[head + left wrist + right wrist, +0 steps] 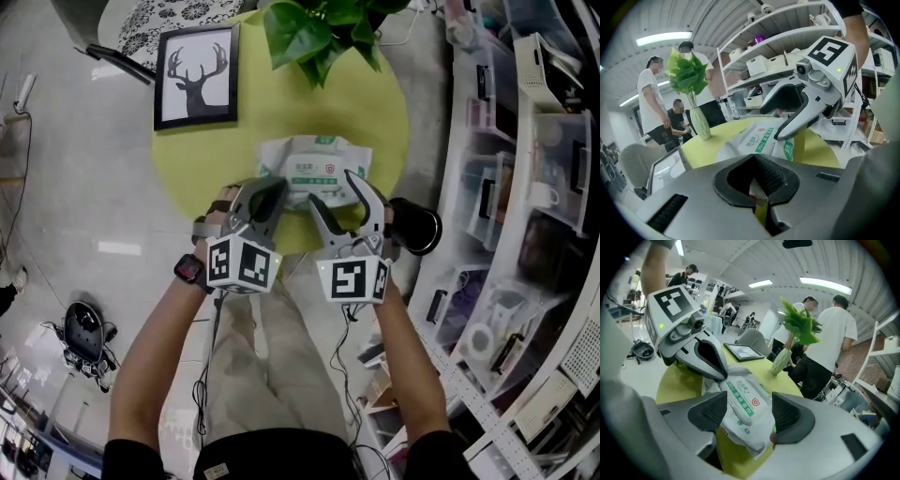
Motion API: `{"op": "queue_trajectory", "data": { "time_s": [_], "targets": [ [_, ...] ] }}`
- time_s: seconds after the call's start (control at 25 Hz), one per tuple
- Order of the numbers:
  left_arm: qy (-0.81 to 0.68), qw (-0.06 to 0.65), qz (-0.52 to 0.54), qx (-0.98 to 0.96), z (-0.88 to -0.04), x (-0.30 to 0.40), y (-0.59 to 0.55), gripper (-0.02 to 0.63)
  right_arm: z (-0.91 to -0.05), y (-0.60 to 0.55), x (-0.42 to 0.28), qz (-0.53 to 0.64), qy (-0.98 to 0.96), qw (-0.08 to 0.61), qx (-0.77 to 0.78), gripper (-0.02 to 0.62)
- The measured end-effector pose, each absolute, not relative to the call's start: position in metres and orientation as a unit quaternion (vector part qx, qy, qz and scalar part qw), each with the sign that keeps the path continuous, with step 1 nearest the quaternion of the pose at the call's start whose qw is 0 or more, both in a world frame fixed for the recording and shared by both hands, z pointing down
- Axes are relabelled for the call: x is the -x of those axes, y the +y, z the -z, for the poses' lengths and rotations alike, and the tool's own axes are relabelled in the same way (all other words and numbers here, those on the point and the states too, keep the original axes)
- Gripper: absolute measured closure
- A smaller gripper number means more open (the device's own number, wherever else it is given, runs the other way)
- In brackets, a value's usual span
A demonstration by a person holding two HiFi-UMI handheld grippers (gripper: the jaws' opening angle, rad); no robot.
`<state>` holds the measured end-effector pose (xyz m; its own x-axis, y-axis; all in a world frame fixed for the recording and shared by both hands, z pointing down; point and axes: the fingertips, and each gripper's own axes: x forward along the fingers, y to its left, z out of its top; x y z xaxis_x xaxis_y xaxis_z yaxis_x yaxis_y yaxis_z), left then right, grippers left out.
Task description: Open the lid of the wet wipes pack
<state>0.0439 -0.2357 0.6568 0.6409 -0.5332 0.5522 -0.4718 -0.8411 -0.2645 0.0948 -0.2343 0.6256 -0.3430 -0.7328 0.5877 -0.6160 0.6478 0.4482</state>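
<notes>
A white wet wipes pack (pixel 319 164) with green print lies on the round yellow-green table (pixel 375 103), its flat lid (pixel 740 397) down. My left gripper (pixel 277 190) is at the pack's near left corner, shut, with white pack film showing inside its jaws (pixel 752 159). From the right gripper view its tip (pixel 721 376) rests on that corner. My right gripper (pixel 330 186) stands open over the pack's near edge. Its two pads straddle the lid end without pressing on it (pixel 749 401). It shows above the pack (pixel 757 138) in the left gripper view (pixel 769 123).
A leafy plant in a green vase (pixel 319 28) stands at the table's far side, and a framed deer picture (pixel 197 75) leans at its far left. Crowded shelves (pixel 525 187) curve along the right. A black round object (pixel 417 225) sits by my right hand. People stand beyond the table (pixel 834 333).
</notes>
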Motion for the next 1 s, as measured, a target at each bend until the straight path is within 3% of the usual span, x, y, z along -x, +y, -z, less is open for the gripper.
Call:
{"op": "queue_trajectory", "data": {
  "time_s": [0.24, 0.68, 1.0],
  "targets": [
    [0.281, 0.055, 0.331, 0.899, -0.655, -0.044, -0.236, 0.589, -0.635, -0.231, -0.086, 0.111, -0.814, 0.435, -0.369, 0.324],
    [0.277, 0.058, 0.339, 0.897, -0.657, -0.045, -0.234, 0.591, -0.648, -0.217, -0.072, 0.132, -0.813, 0.464, -0.327, 0.506],
    [0.278, 0.053, 0.336, 0.898, -0.657, -0.045, -0.235, 0.590, -0.651, -0.213, -0.070, 0.141, -0.815, 0.462, -0.319, 0.554]
  ]
}}
